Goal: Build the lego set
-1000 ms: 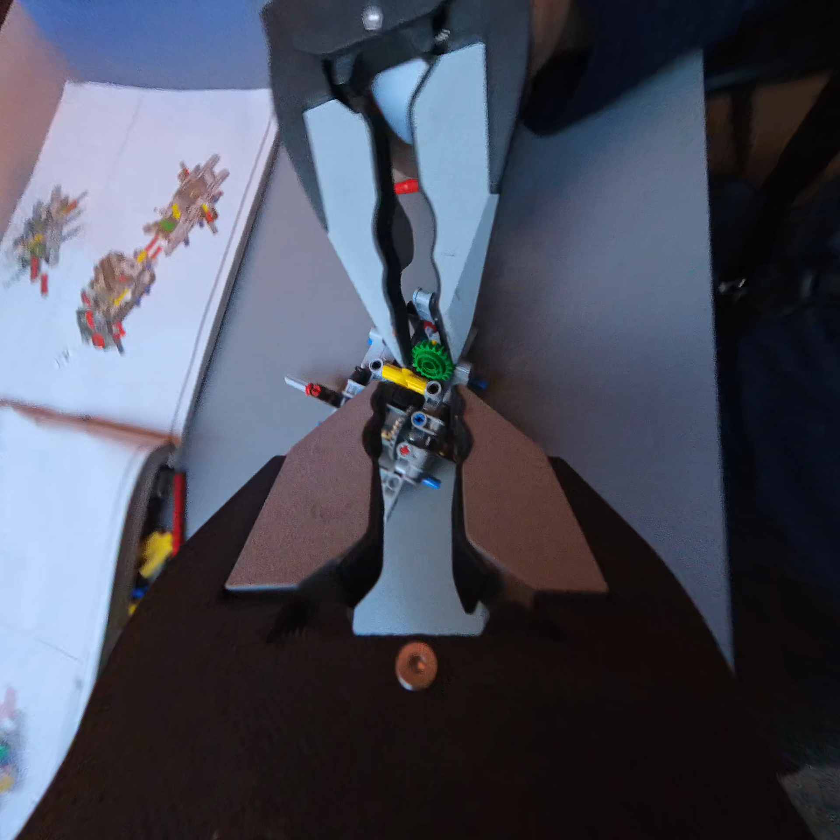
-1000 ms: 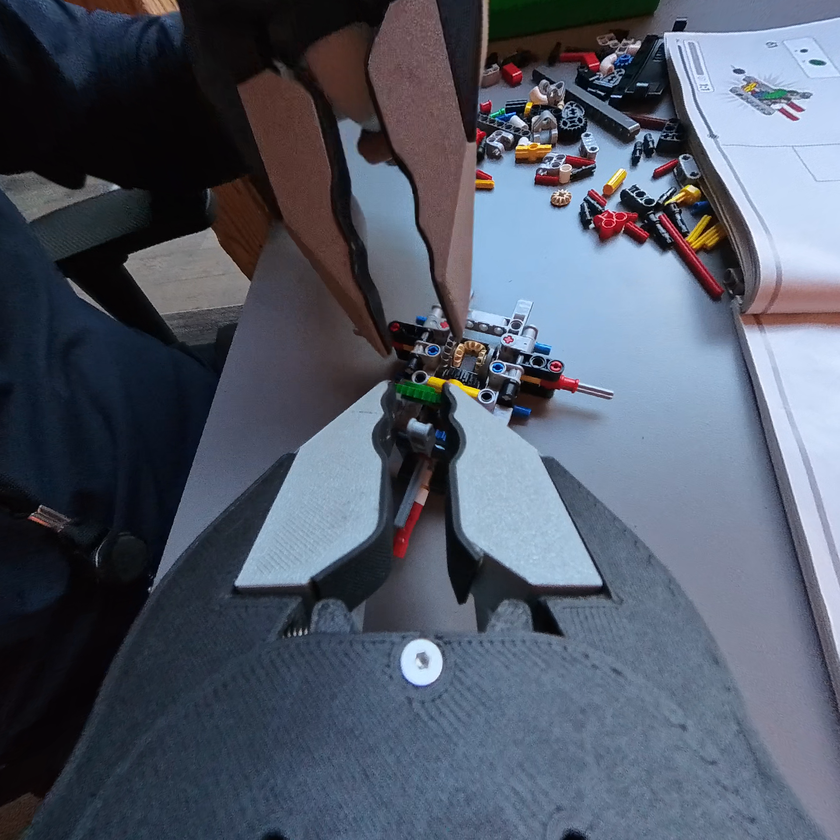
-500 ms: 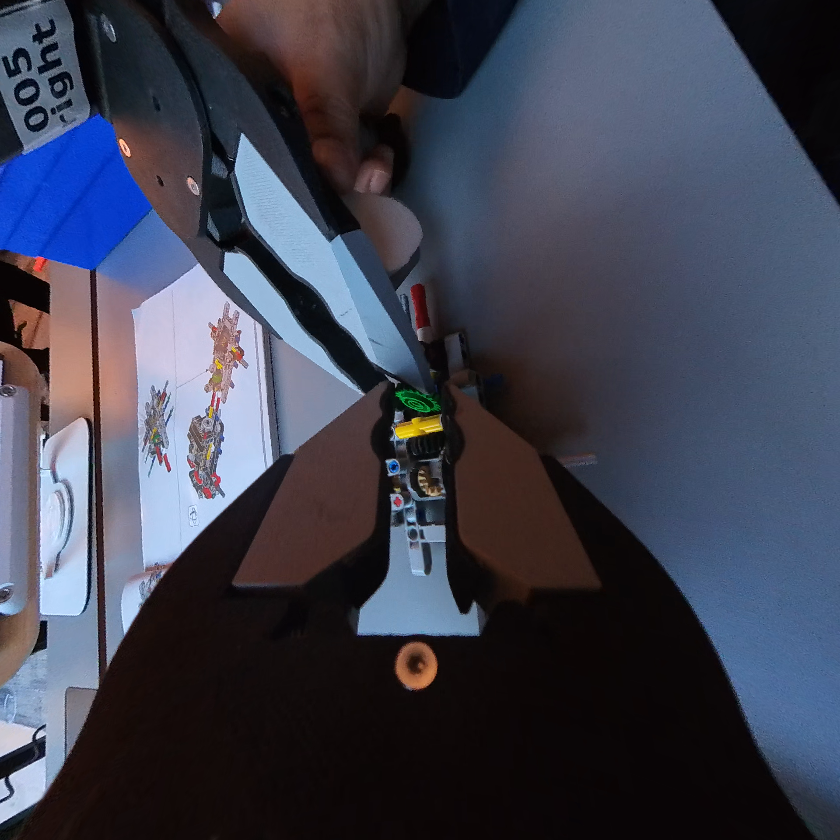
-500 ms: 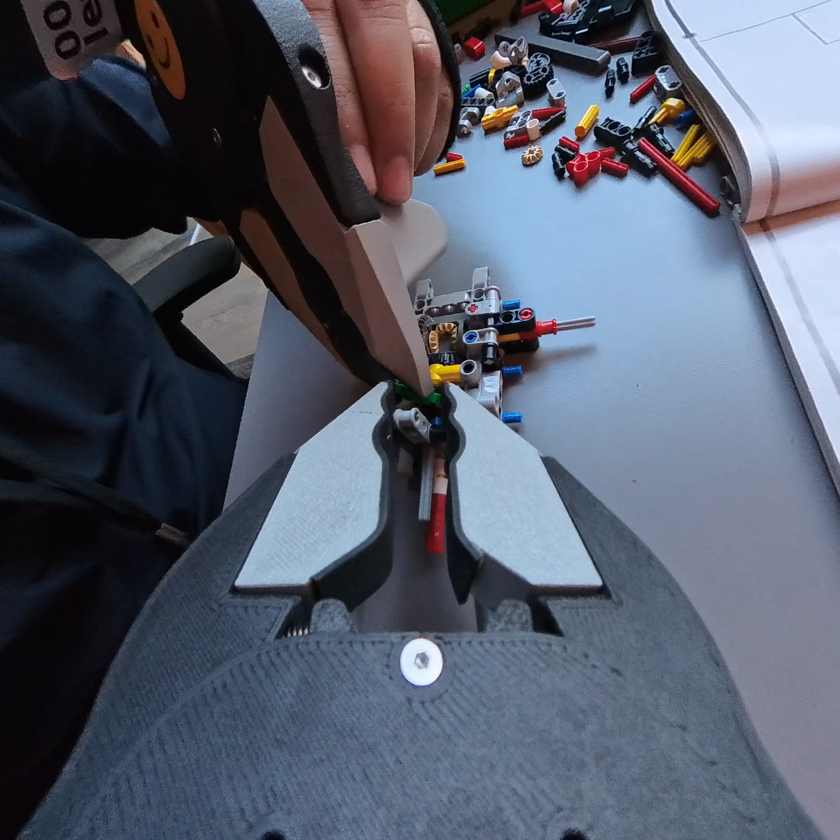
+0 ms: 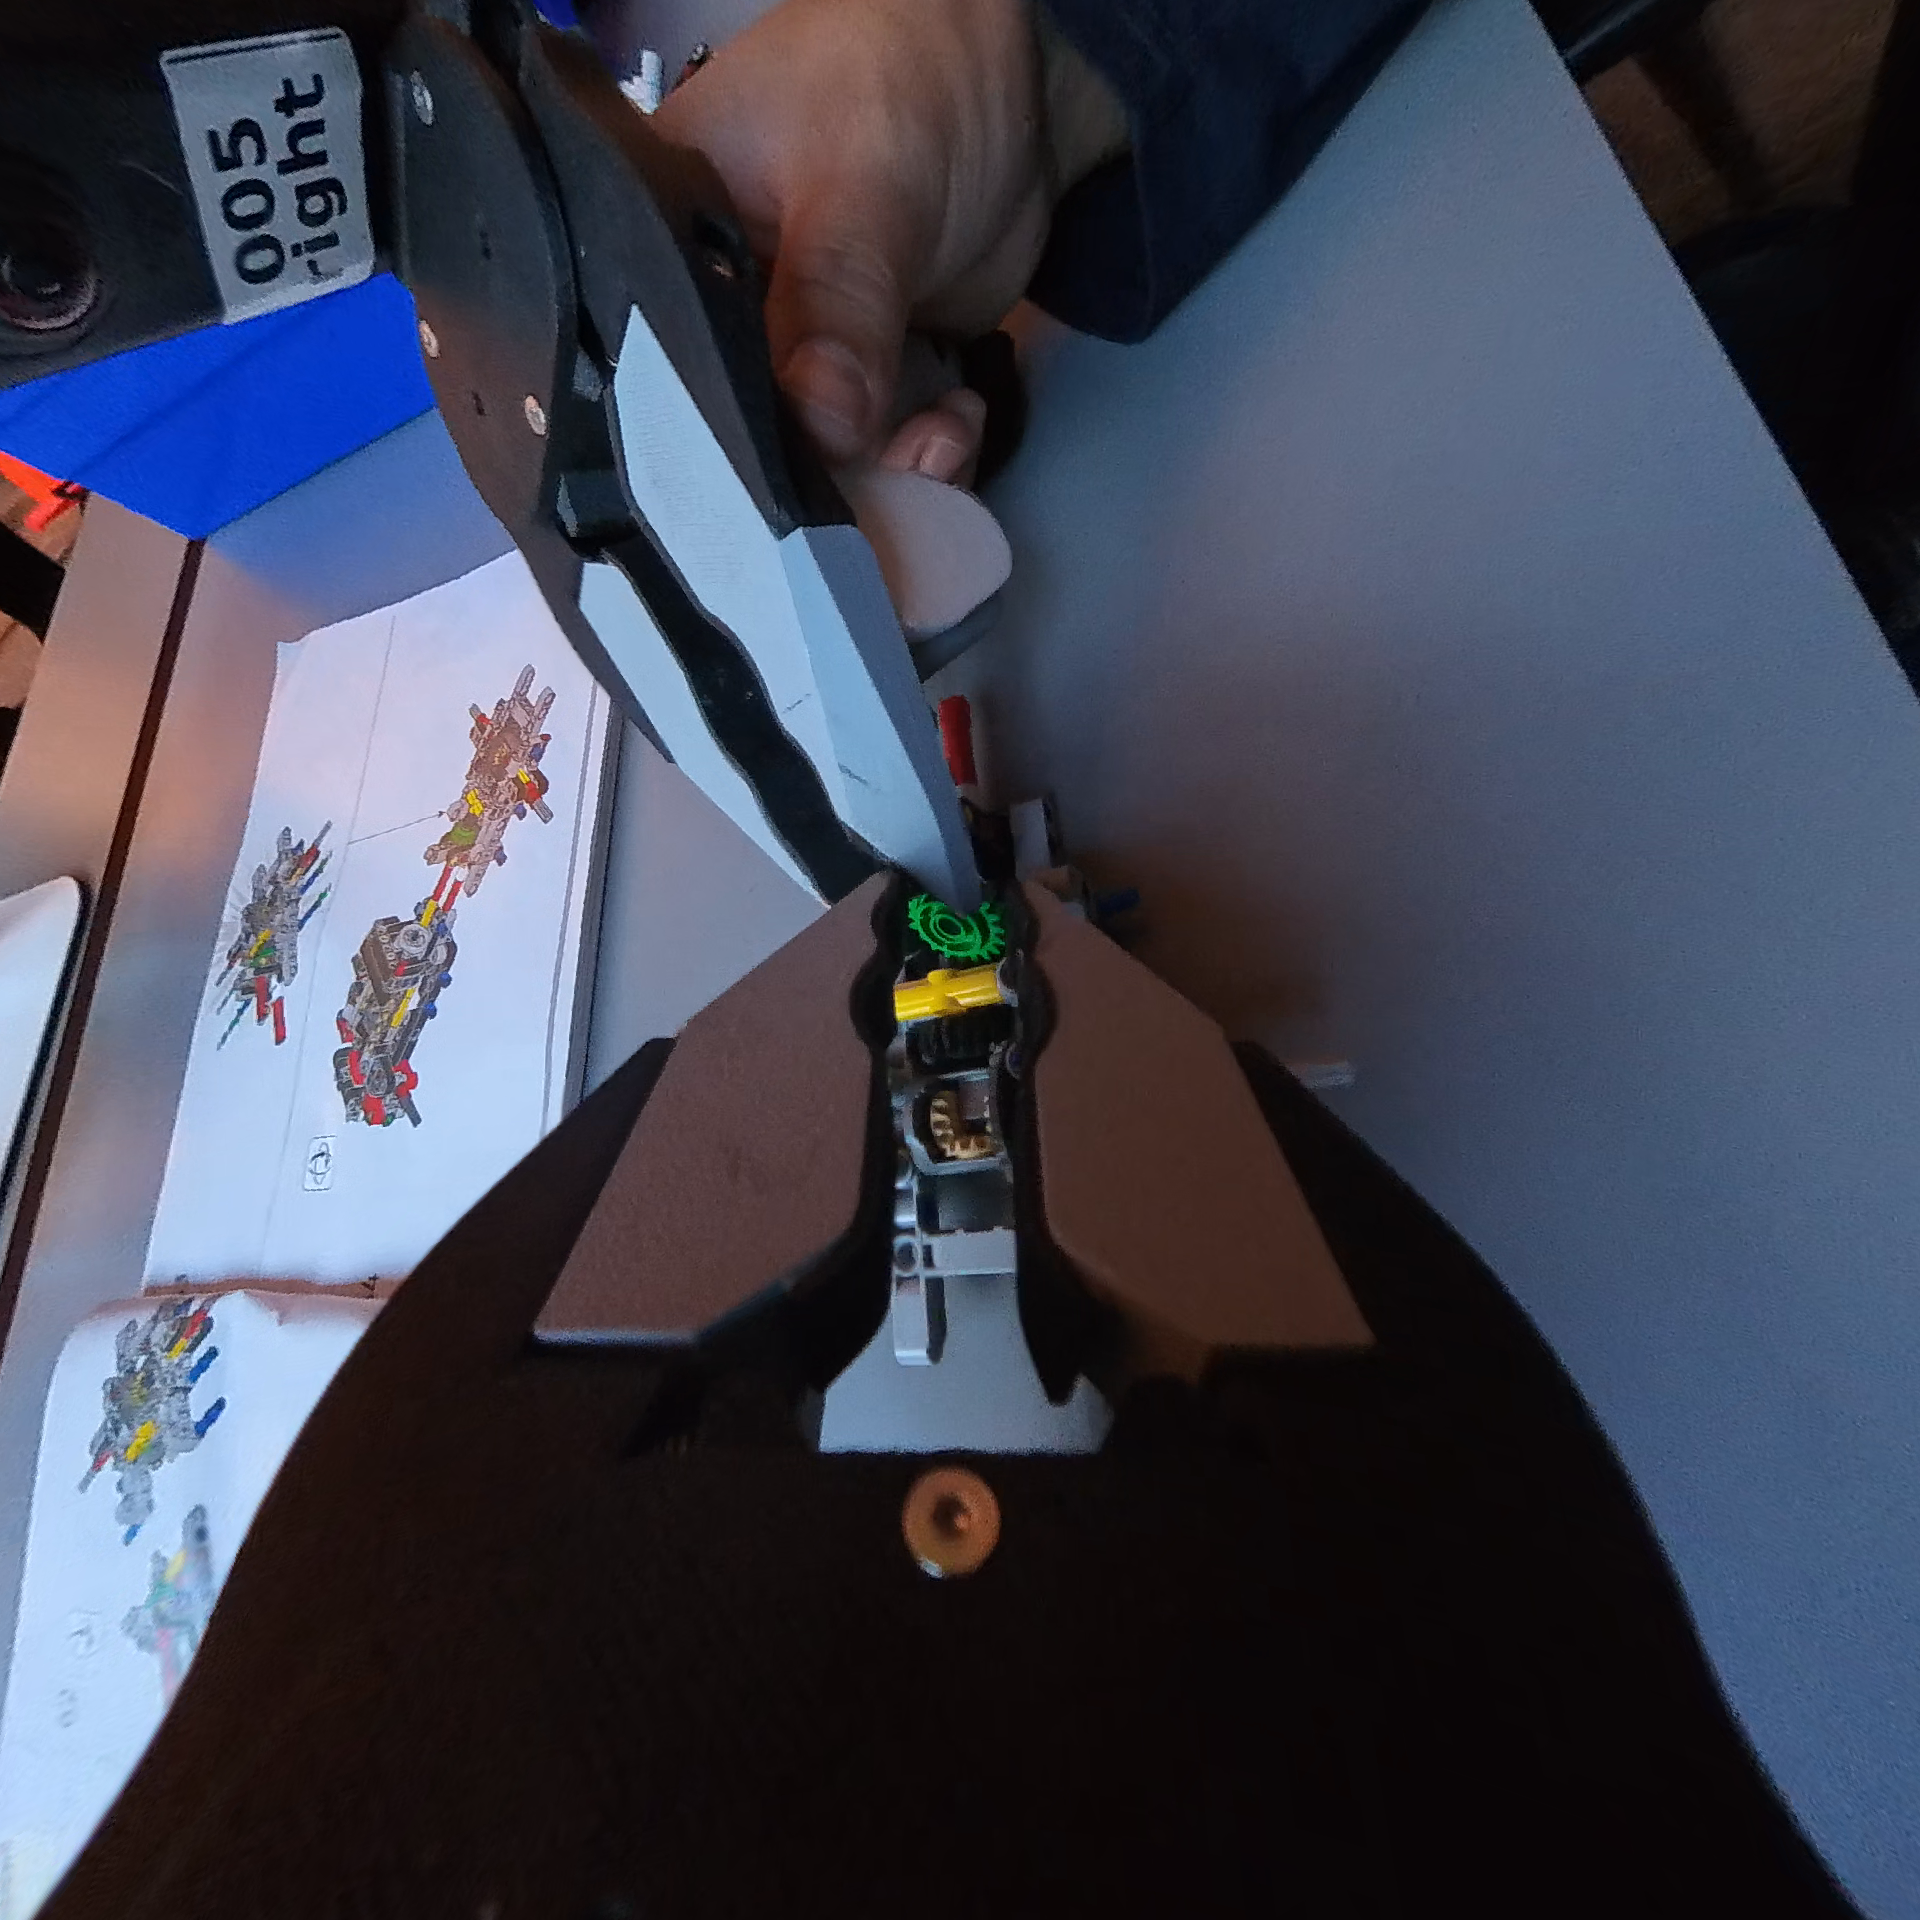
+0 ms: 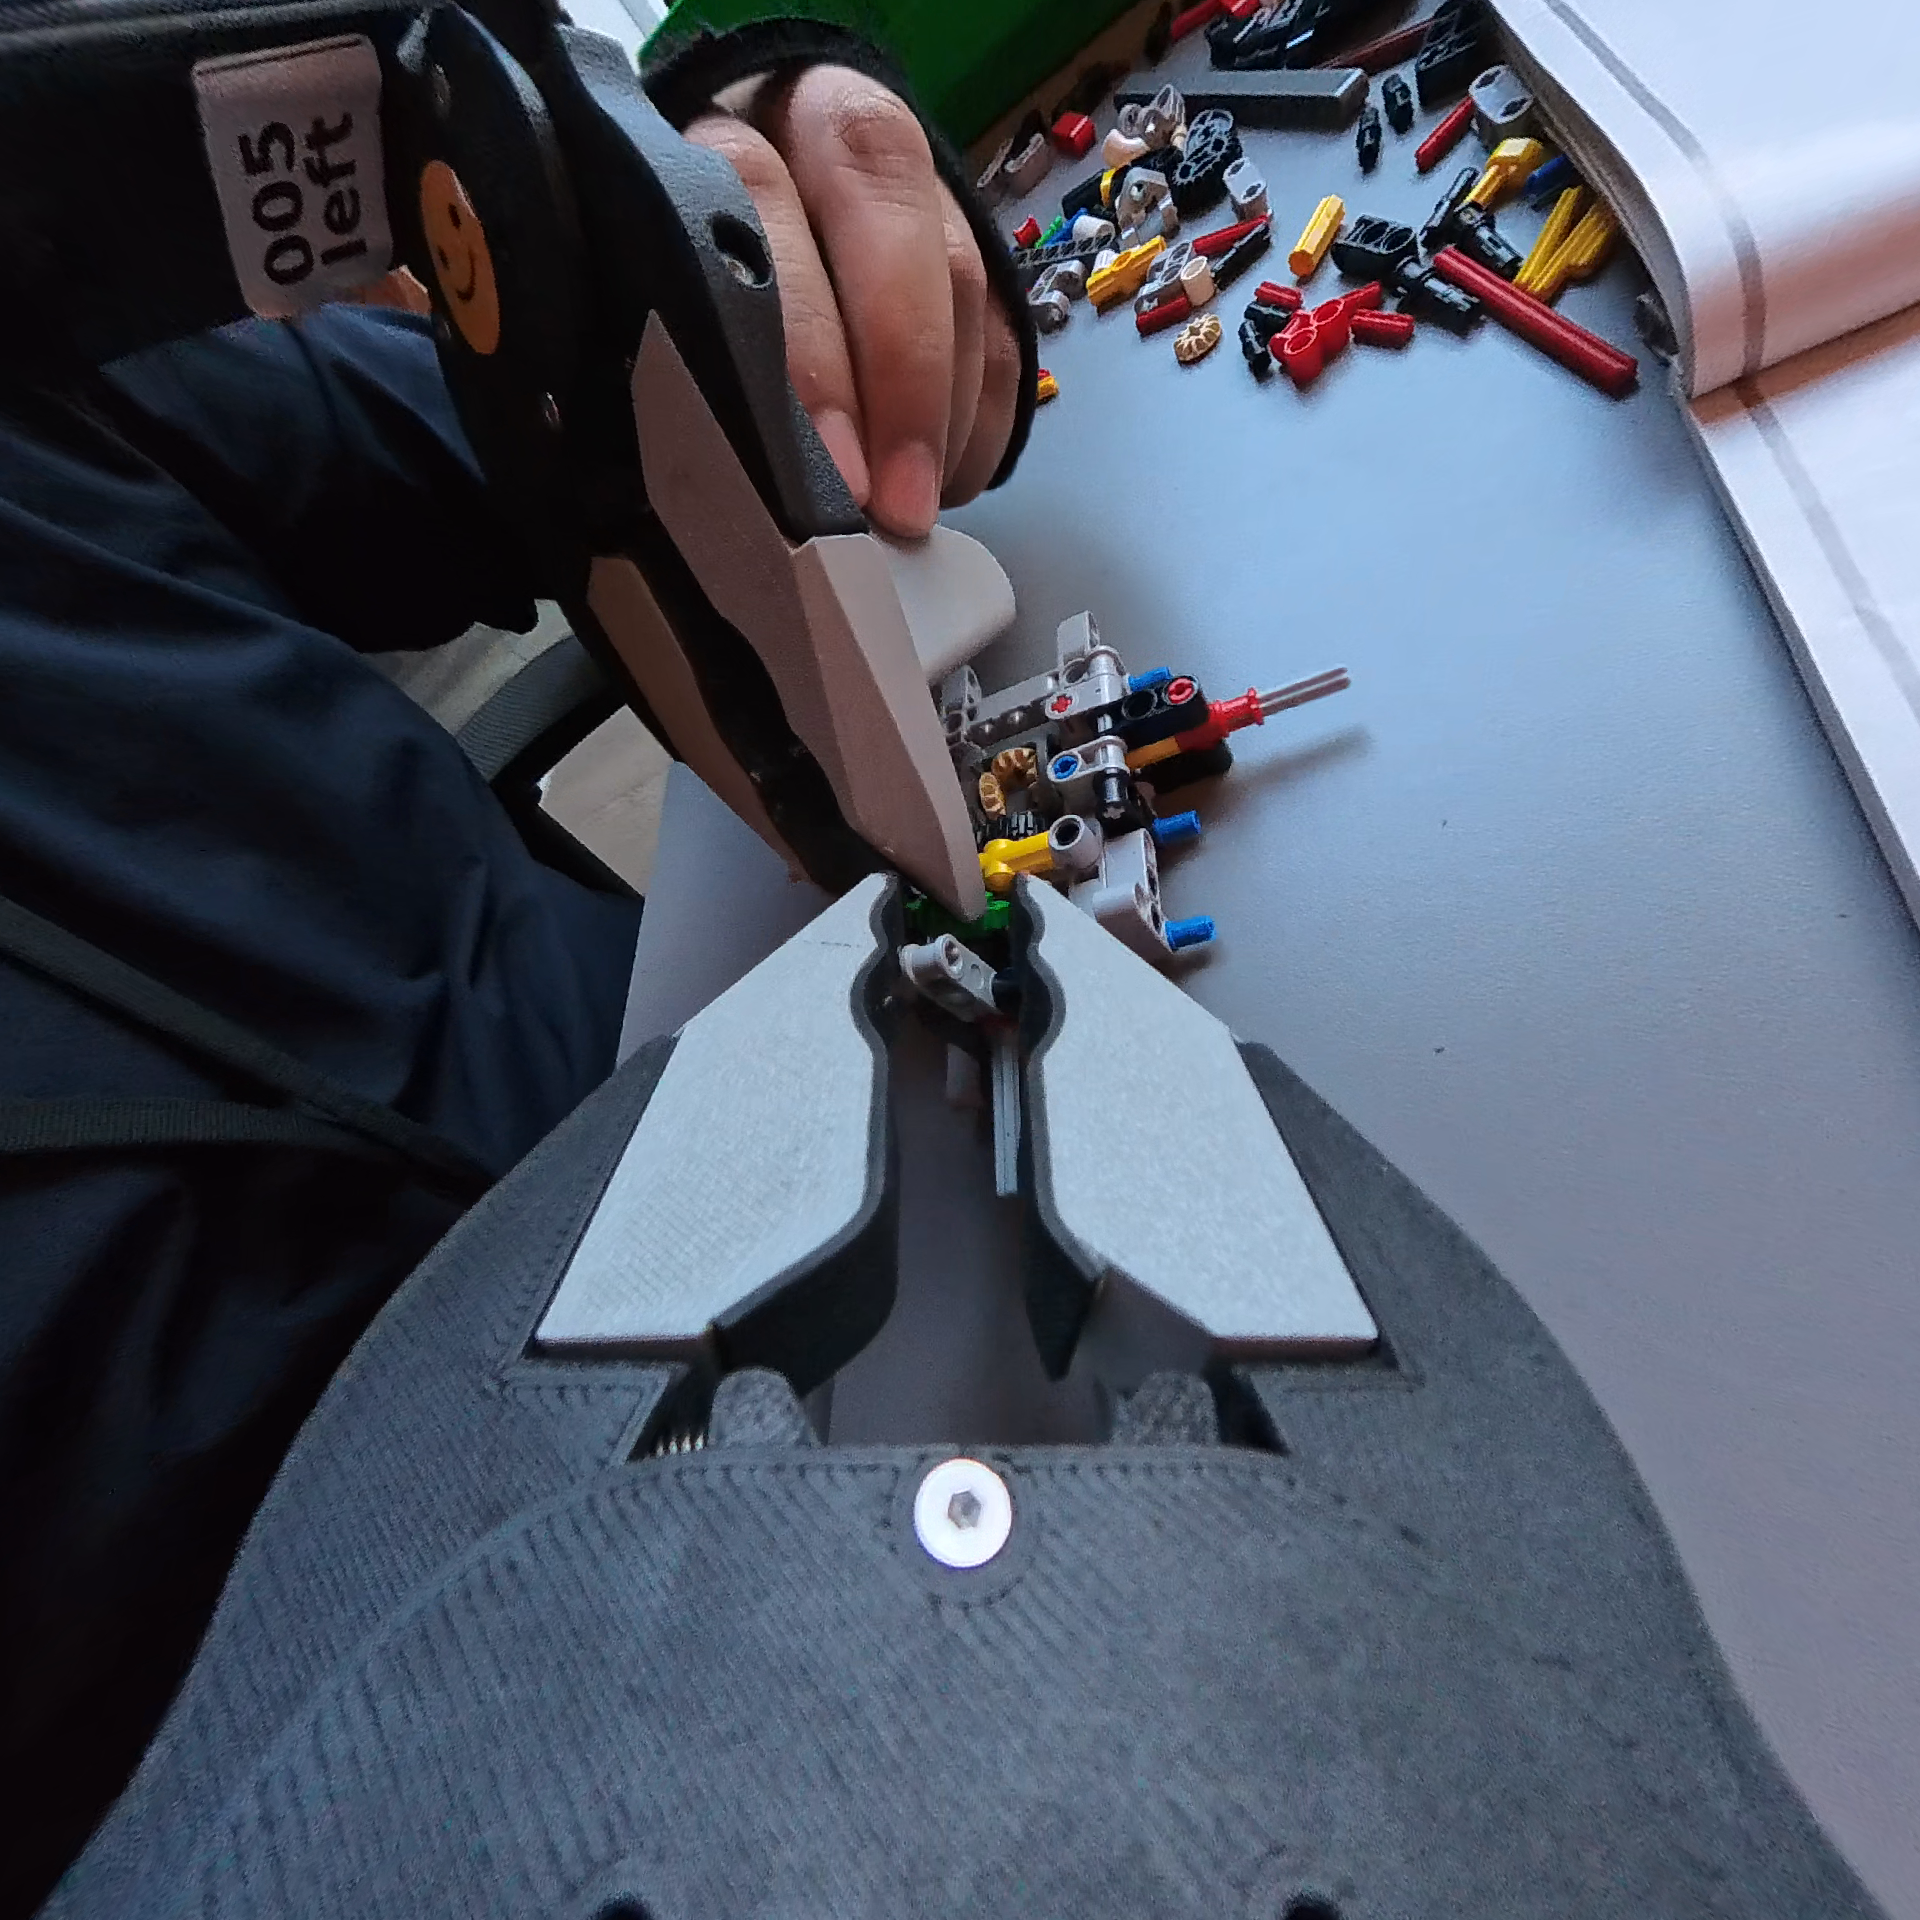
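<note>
On the grey table (image 6: 1455,935), the biggest thing apart from the grippers is an open instruction booklet (image 6: 1818,260) along the far edge, its pages showing pictured build stages (image 5: 416,987). A green box edge (image 6: 935,62) shows behind a wide scatter of loose building parts (image 6: 1299,270): red axles, yellow pins, black connectors and a tan gear, all unattached.

Nearer lies the part-built model (image 6: 1091,748) of grey beams, black connectors, blue pins, tan gears and a red-ended axle sticking out sideways. It is well along as a sub-assembly, yet the heap of loose parts suggests much building is left.

Both grippers meet at one end of the model. The left gripper (image 5: 956,935) is clamped across it, dark pads pressing either side of the section with a yellow connector (image 5: 951,992) and tan gear. The right gripper (image 6: 956,935) is closed on a grey connector piece with a long grey axle (image 6: 1006,1122) running back between its fingers (image 6: 1143,1122), just at the green gear (image 5: 951,925). Whether that axle is fully seated in the model cannot be told.
</note>
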Available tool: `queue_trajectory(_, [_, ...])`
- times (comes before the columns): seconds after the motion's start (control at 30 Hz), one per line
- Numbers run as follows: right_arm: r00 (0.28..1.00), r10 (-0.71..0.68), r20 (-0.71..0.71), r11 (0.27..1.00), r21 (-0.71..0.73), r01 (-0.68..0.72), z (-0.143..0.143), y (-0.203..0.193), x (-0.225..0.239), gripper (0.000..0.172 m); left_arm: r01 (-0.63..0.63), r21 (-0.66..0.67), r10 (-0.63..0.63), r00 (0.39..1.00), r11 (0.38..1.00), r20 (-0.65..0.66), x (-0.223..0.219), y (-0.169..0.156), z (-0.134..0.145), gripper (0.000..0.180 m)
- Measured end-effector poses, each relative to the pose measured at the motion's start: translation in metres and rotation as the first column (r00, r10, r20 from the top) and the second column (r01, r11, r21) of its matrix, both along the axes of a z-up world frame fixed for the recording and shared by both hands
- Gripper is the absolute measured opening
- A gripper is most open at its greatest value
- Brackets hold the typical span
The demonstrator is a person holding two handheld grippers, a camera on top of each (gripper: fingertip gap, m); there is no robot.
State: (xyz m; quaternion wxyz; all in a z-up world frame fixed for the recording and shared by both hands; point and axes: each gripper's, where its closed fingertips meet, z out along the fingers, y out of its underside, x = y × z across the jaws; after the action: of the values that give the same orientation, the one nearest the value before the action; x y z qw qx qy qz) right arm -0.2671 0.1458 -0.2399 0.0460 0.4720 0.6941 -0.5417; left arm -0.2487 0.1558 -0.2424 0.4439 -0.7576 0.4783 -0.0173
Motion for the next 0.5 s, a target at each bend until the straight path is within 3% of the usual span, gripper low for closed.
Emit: queue_trajectory(0.5, [1.000,-0.019,0.015,1.000,-0.020,0.019,0.0002,0.0032,-0.0016,0.016,-0.012,0.038,0.013,0.999,0.999,-0.031,-0.0028,0.0011,-0.0017,0.013])
